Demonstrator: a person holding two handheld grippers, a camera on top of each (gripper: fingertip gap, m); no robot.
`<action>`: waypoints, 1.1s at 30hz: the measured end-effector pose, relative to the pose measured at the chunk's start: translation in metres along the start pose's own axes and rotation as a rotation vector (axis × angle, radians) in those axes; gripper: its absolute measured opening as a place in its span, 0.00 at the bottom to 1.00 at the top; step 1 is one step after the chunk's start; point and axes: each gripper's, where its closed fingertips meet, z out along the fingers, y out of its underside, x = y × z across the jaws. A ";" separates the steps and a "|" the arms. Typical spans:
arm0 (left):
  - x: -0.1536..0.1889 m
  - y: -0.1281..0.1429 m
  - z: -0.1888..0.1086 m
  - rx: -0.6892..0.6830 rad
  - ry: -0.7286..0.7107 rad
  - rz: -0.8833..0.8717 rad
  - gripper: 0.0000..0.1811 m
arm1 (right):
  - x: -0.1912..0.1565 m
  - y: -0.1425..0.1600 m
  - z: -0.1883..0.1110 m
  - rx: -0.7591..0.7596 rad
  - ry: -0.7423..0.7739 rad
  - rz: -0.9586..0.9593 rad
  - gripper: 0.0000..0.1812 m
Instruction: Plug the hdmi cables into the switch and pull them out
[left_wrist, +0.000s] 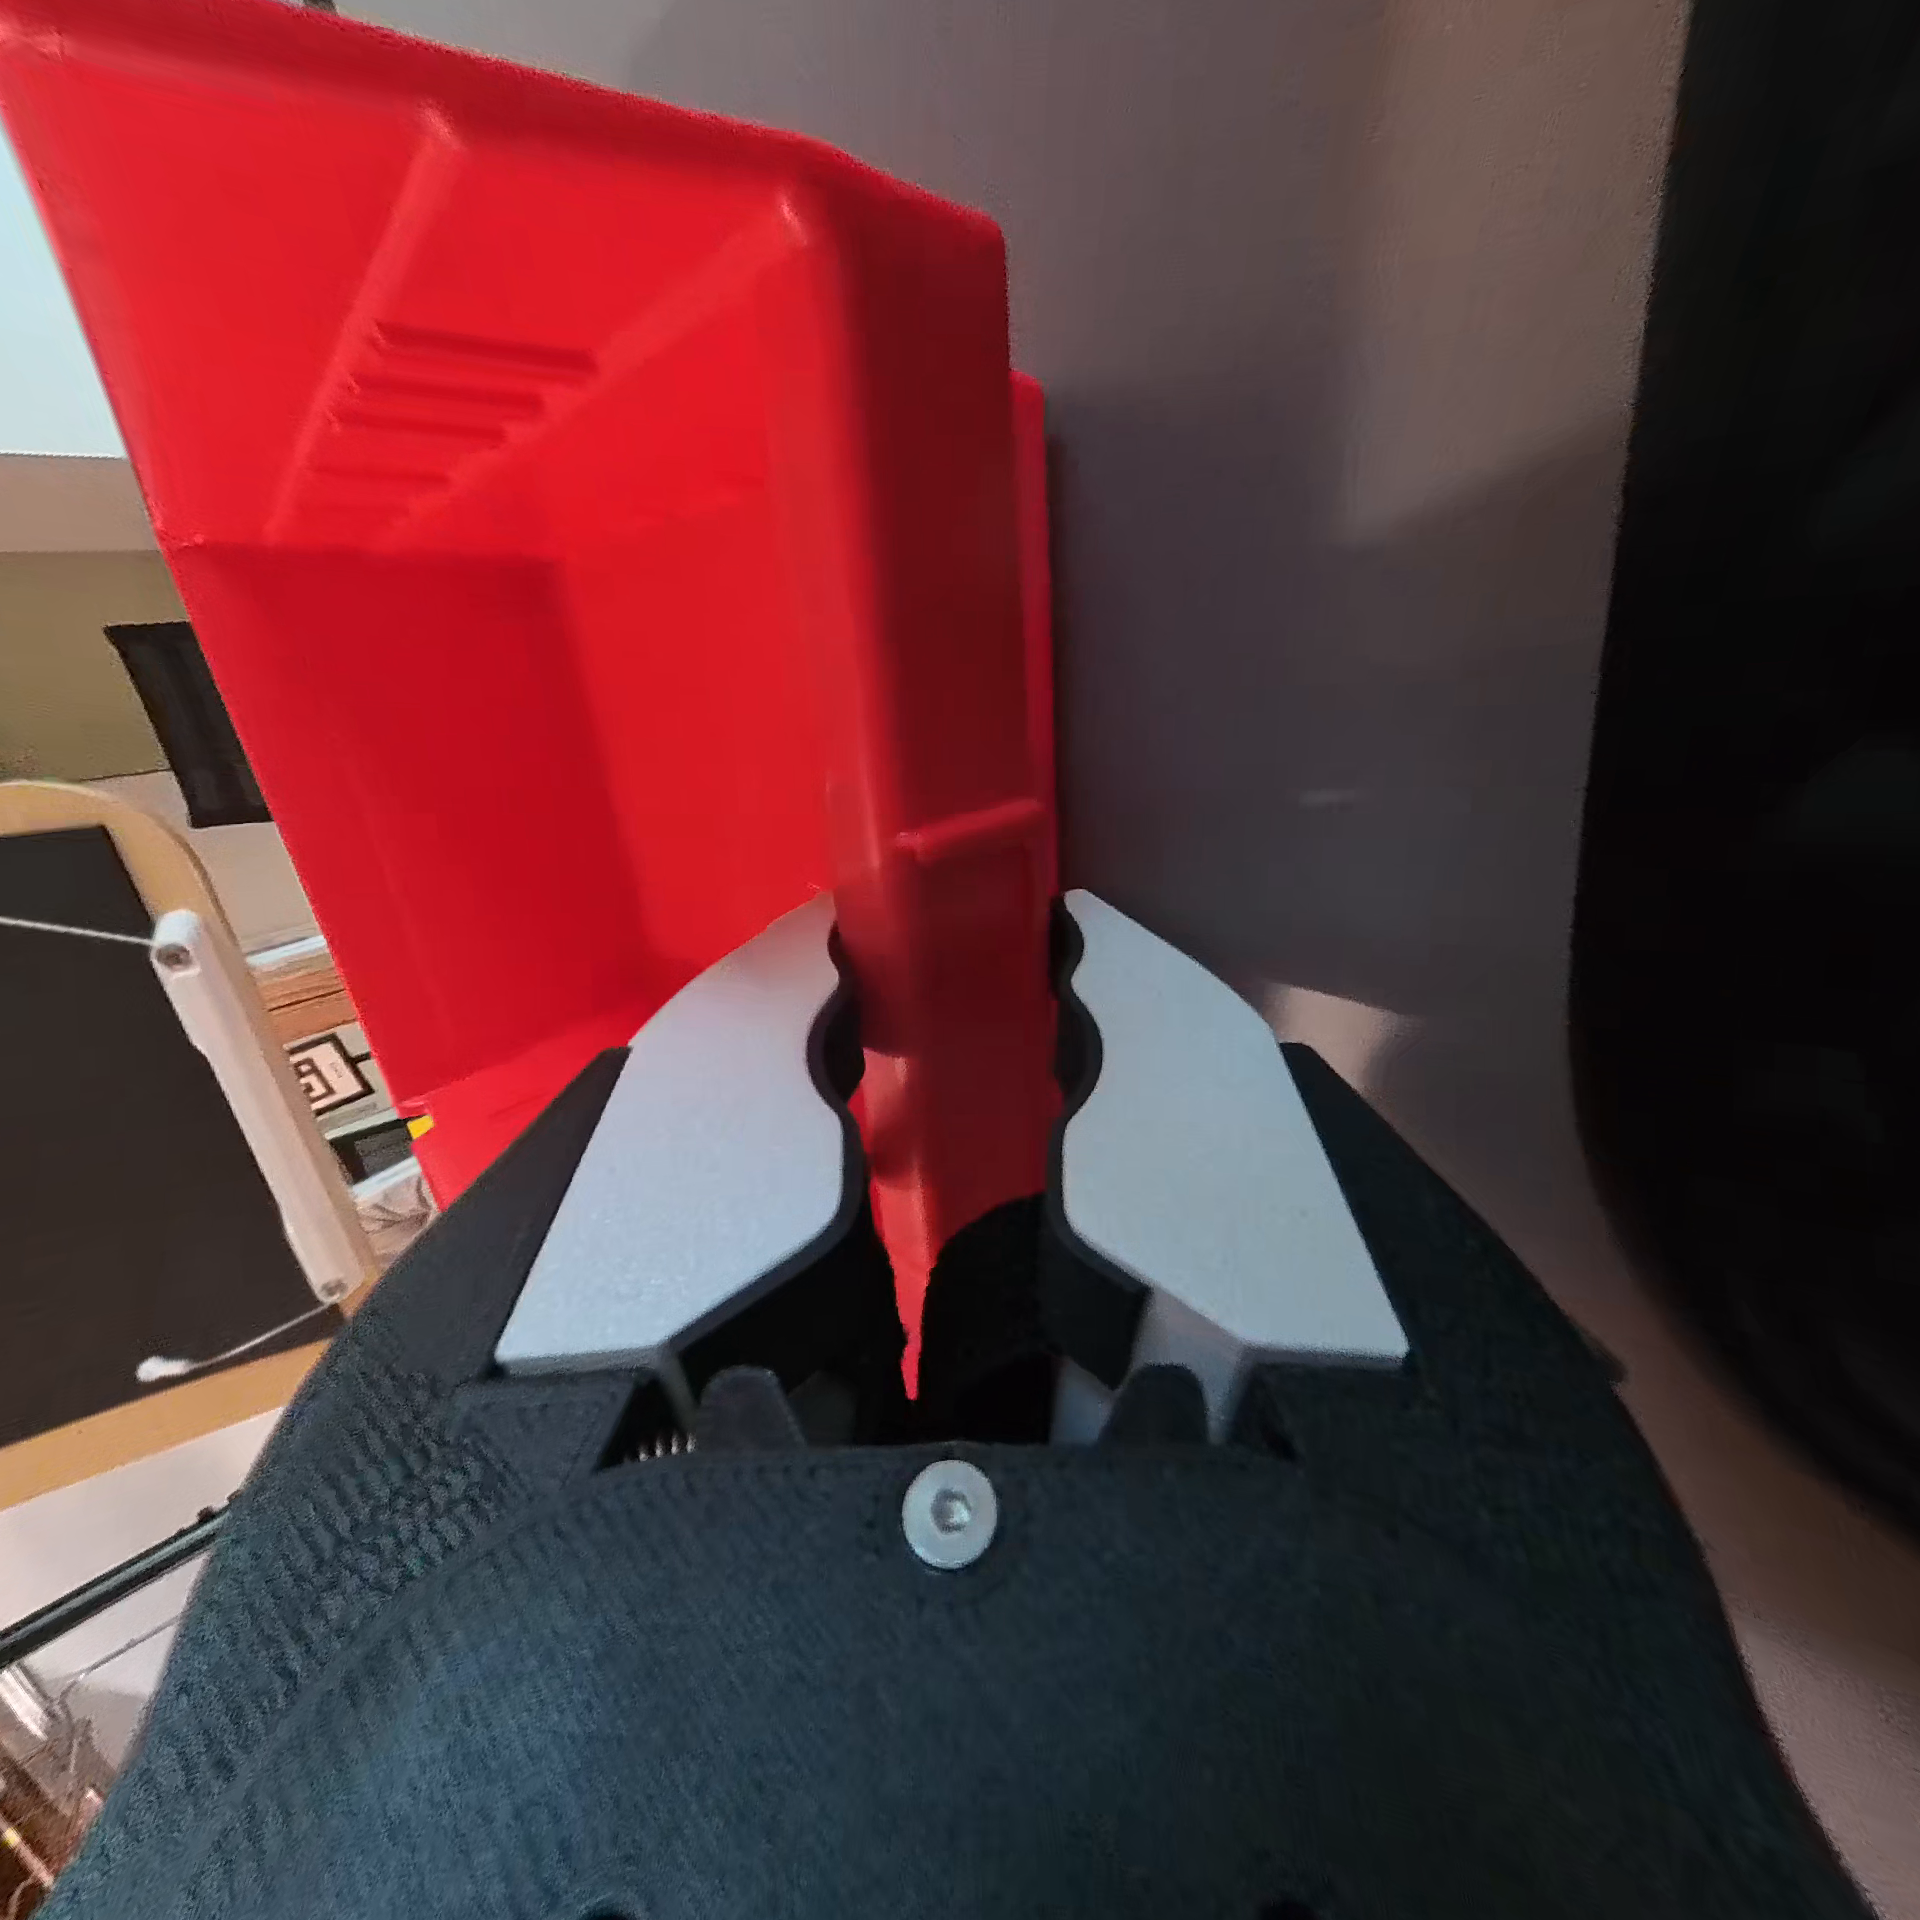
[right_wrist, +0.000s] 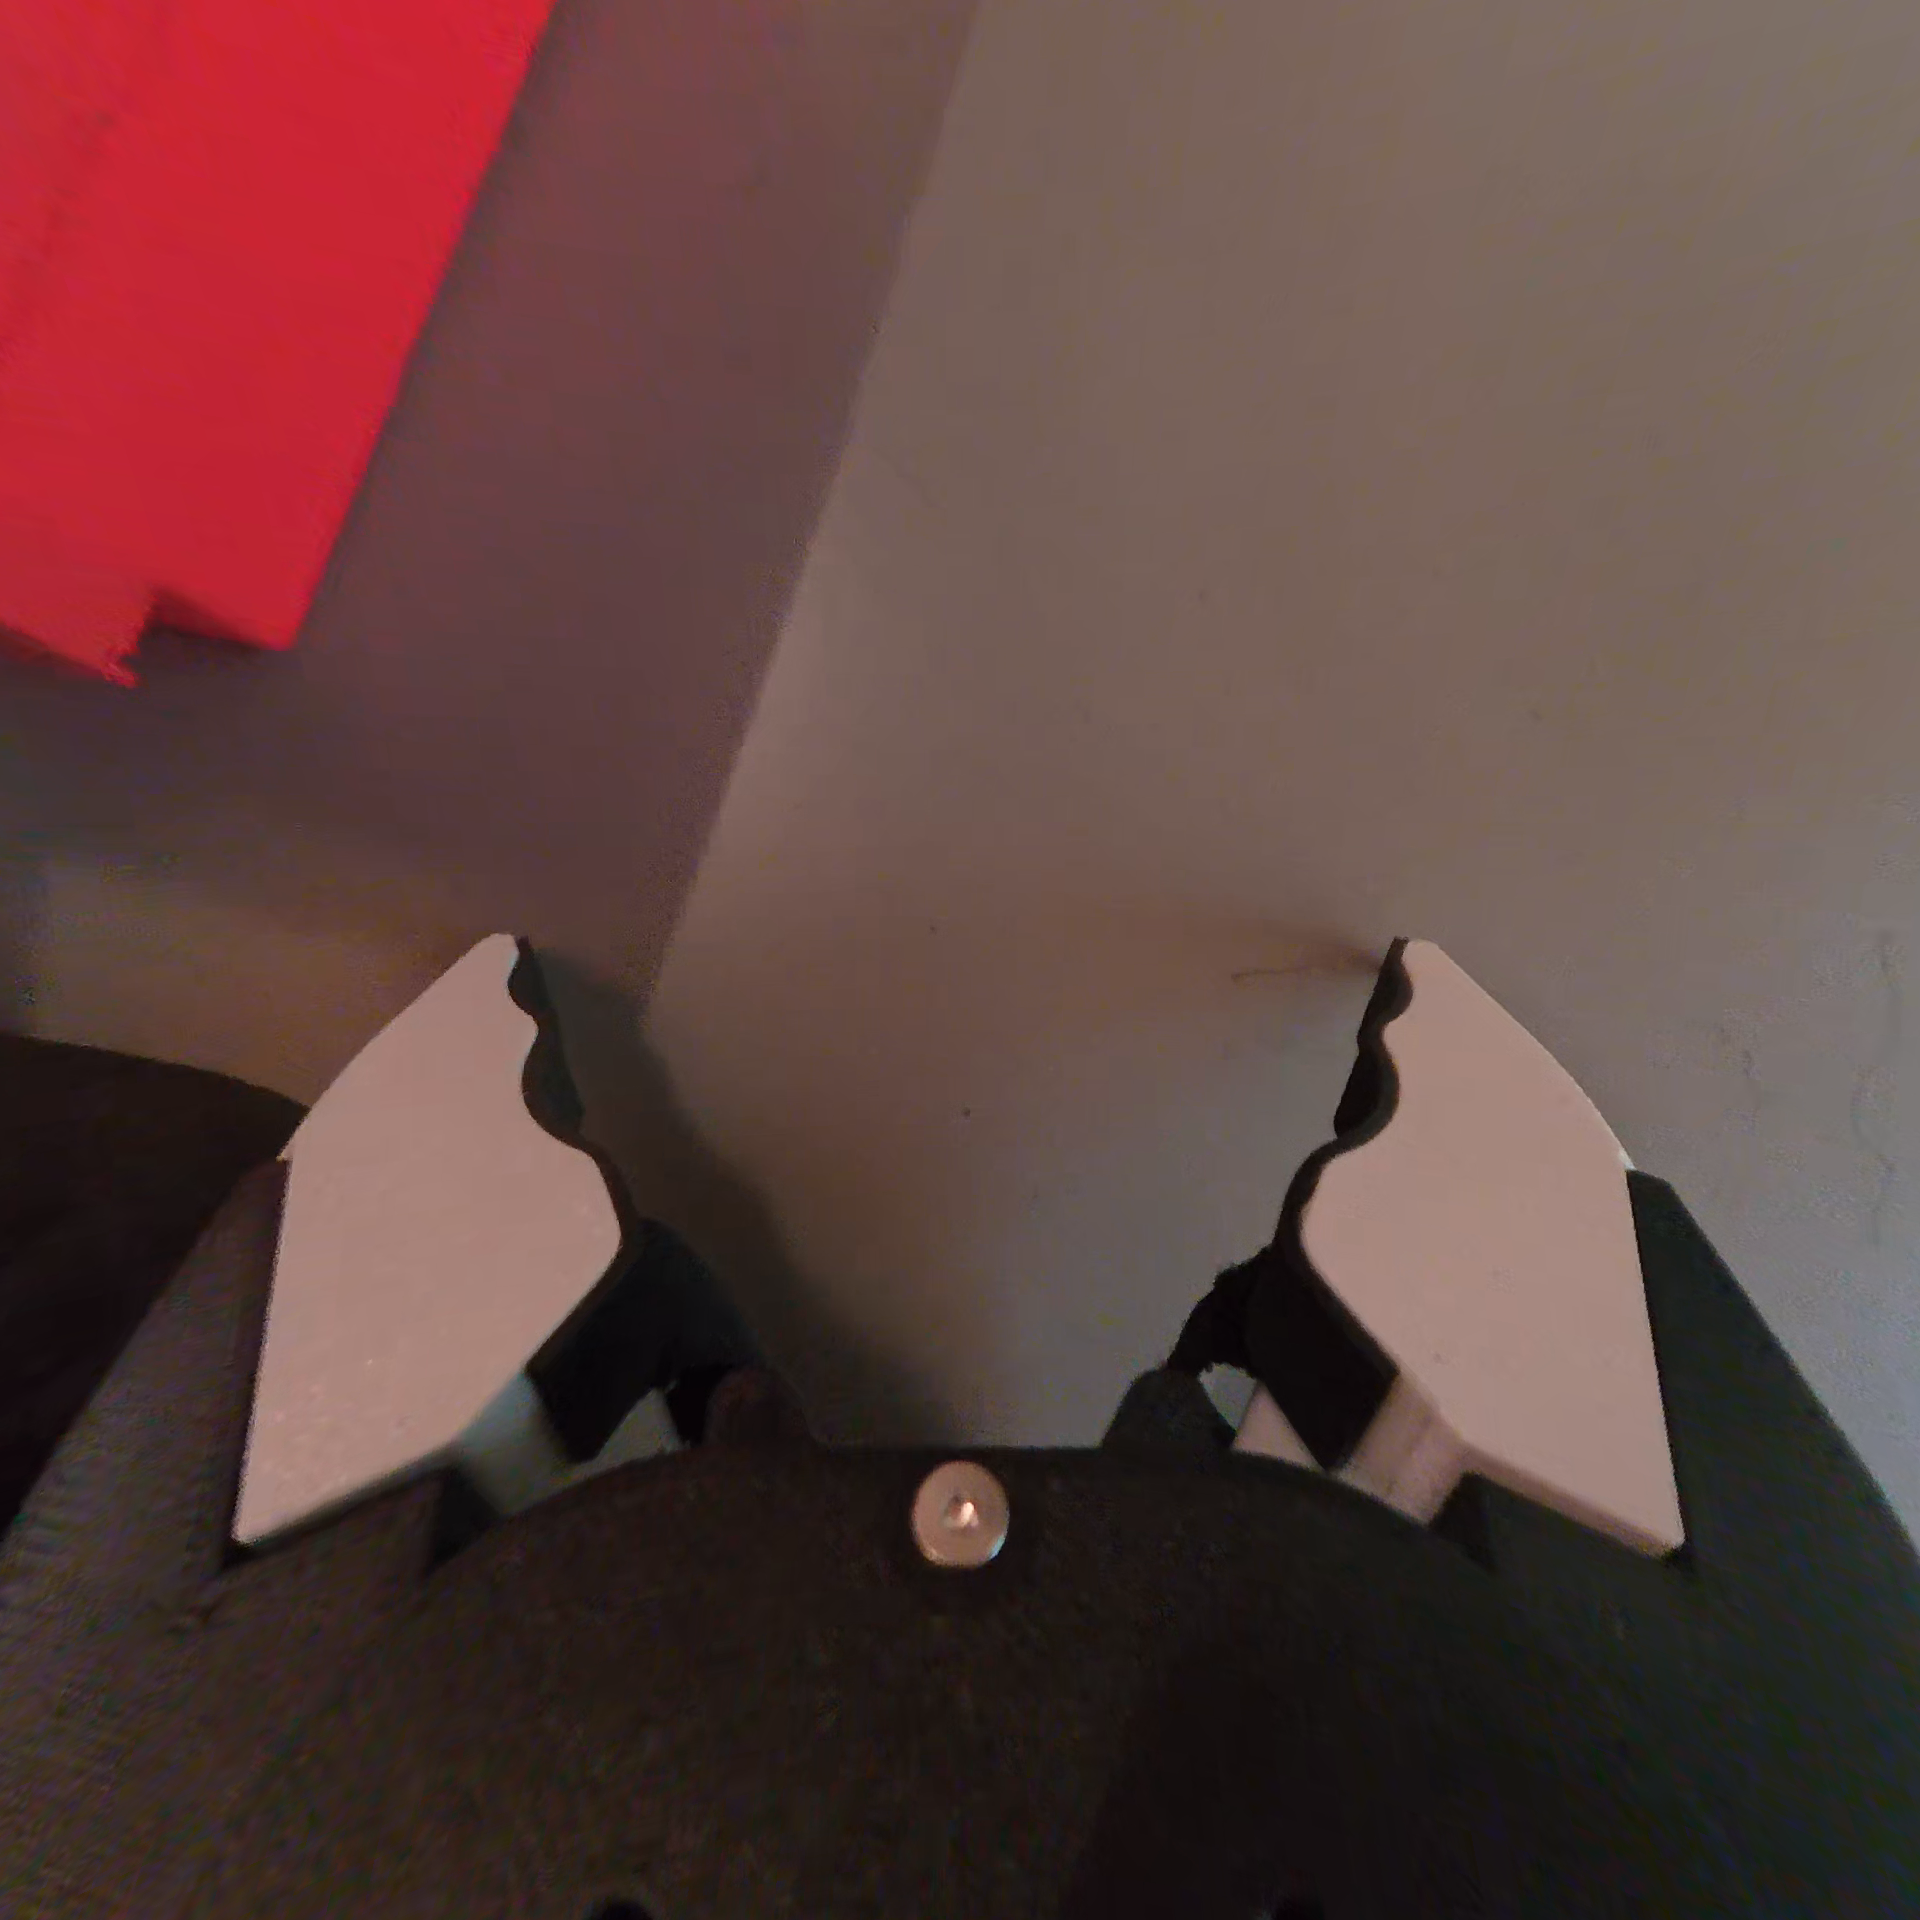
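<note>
Red plastic bin (left_wrist: 582, 582), tilted, wall clamped in left tool (left_wrist: 951, 997)

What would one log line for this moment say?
left gripper: shut on red bin wall | right gripper: open, empty, over grey surface | cables, switch: not in view

Left gripper (left_wrist: 956, 997) is clamping the rim of a bin (left_wrist: 582, 582), which is extending ahead and to its left; a wall (left_wrist: 1330, 416) is lying just right of the bin. Right gripper (right_wrist: 956, 1049) is sitting spread, facing a bare surface (right_wrist: 1247, 520), with the bin (right_wrist: 187, 312) lying ahead-left, well apart.
</note>
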 end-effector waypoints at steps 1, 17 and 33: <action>0.000 -0.003 0.001 0.004 0.005 0.001 0.18 | 0.000 0.000 0.000 0.000 0.000 0.000 0.79; -0.004 -0.054 0.009 0.127 -0.030 0.073 0.20 | 0.000 -0.001 0.001 0.000 0.000 0.001 0.79; -0.009 0.067 -0.135 0.474 -0.245 -0.614 0.39 | -0.026 -0.032 -0.064 0.486 -0.093 -0.220 0.58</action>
